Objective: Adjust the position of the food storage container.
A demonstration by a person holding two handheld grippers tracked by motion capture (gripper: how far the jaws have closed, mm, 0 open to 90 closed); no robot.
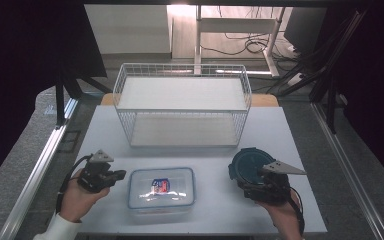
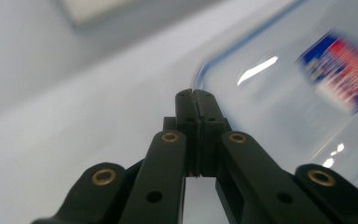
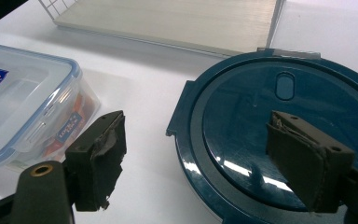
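High view: both containers (image 1: 161, 187) remain outside the wire basket (image 1: 182, 106), left gripper (image 1: 119, 175) closed and empty, right gripper (image 3: 196, 161) spread wide over the round container (image 3: 279, 135), gripping nothing.

No text could be read. The clear container (image 1: 161, 187) carried a blue-red-white sticker (image 1: 160, 186) on its lid, center-bottom of the high view, print too blurred. A second label (image 3: 70, 127) on its side wall, left of the right gripper view, was also illegible.
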